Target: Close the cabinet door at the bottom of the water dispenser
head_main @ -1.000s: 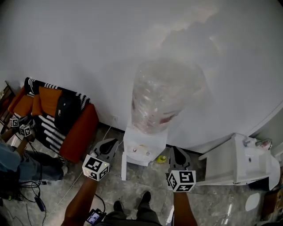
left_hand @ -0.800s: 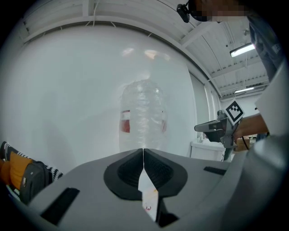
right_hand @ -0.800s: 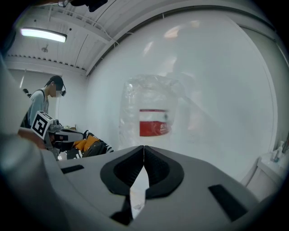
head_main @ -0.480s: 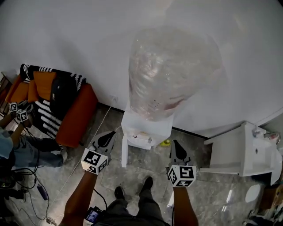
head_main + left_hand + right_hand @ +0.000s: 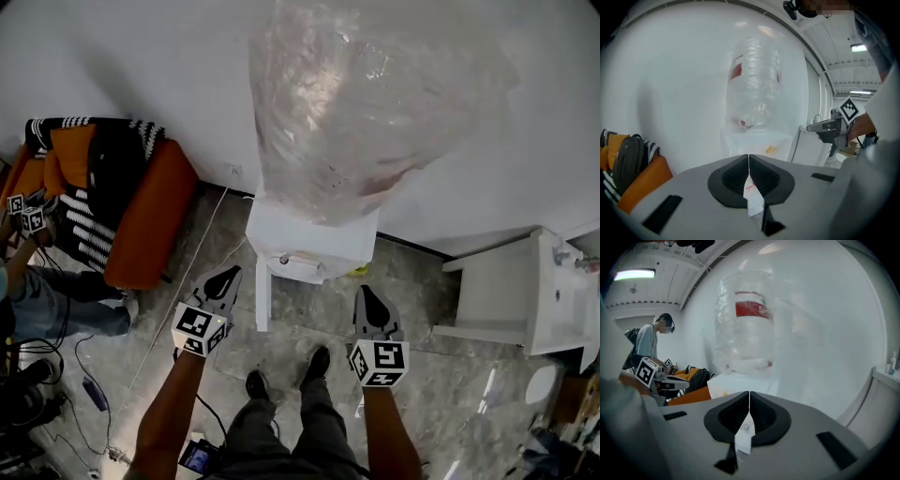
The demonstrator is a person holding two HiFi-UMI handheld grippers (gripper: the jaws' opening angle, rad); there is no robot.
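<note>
While the cabinet door (image 5: pixel 263 295) stood swung out from the foot of the water dispenser (image 5: pixel 314 246), showing edge-on as a narrow white panel pointing toward the person's shoes, nothing of the task looked done. The dispenser stood against the white wall, with a large bottle wrapped in clear plastic (image 5: pixel 366 103) on top.

The left gripper (image 5: pixel 230 275) hung just to the outer side of the open door, near it but apart from it. Its own view showed its two jaws pressed together with nothing between them. The right gripper (image 5: pixel 366 293) hung on the other side, in front of the dispenser's right half and well clear of the door, and its jaws were likewise pressed together on nothing.

By my reading, the whole push was left to do. One gripper had to meet the door's outer face and swing it round until it lay flush with the dispenser's front. The left one seemed the better placed for that.

An orange sofa (image 5: pixel 150 225) with a striped throw sat to the left, and a white sink unit (image 5: pixel 548 300) to the right.
</note>
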